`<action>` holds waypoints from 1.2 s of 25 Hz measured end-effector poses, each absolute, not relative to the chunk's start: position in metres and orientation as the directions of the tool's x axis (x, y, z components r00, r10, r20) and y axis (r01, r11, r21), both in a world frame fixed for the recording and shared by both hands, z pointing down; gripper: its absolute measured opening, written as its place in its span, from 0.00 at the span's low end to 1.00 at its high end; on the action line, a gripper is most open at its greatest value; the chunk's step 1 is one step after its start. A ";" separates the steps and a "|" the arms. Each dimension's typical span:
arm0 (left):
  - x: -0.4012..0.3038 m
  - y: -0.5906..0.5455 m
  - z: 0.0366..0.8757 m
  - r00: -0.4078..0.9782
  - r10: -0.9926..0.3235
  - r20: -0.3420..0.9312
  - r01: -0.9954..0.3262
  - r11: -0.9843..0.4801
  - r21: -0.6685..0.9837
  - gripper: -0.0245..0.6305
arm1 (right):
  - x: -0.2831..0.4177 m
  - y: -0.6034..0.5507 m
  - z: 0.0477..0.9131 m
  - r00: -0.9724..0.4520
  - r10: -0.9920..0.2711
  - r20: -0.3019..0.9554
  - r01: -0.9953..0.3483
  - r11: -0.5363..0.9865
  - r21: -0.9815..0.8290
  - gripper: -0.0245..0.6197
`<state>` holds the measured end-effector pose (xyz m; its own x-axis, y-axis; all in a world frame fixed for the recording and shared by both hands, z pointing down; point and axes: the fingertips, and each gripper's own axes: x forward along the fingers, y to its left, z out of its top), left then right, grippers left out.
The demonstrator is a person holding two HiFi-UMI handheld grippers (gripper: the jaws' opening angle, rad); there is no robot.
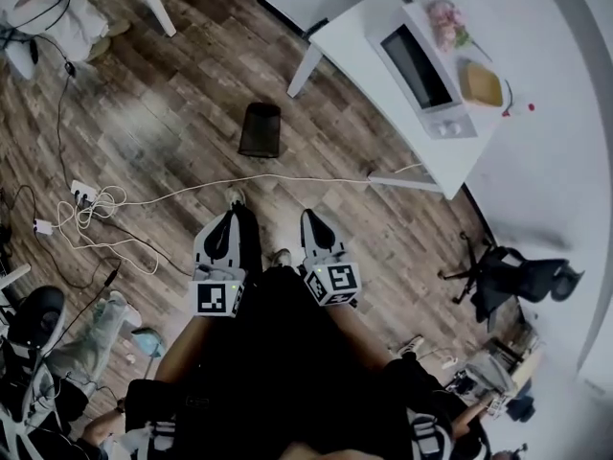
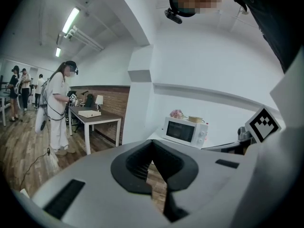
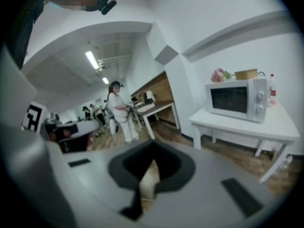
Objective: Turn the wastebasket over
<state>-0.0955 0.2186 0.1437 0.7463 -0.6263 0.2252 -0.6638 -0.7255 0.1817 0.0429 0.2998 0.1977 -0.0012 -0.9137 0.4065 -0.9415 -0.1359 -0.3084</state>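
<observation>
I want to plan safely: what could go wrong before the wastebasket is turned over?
1. The left gripper and right gripper are both shut; they must open before grasping the wastebasket.
2. A white cable crosses the floor before the wastebasket; a step might catch it.

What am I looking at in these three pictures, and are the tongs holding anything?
No robot here: a person carries hand-held tongs, the left tongs and right tongs. The top-down picture comes from a camera on their head; the other two cameras ride on each pair of tongs, looking along the jaws. Both are shut and empty. The black wastebasket sits on the wooden floor ahead, untouched, near a white table with a microwave.
</observation>
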 end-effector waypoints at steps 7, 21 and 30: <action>-0.108 0.151 0.146 0.747 -0.622 0.237 -0.663 -0.722 0.197 0.09 | 0.048 0.236 0.212 0.022 -0.901 0.434 -0.948 -0.157 -0.278 0.09; -0.066 0.099 0.160 0.674 -0.686 0.275 -0.737 -0.651 0.183 0.09 | 0.099 0.147 0.249 -0.067 -0.885 0.461 -0.974 -0.043 -0.223 0.09; -0.028 0.070 0.175 0.558 -0.781 0.280 -0.830 -0.529 0.177 0.09 | 0.128 0.099 0.308 -0.209 -0.830 0.518 -0.971 0.114 -0.209 0.09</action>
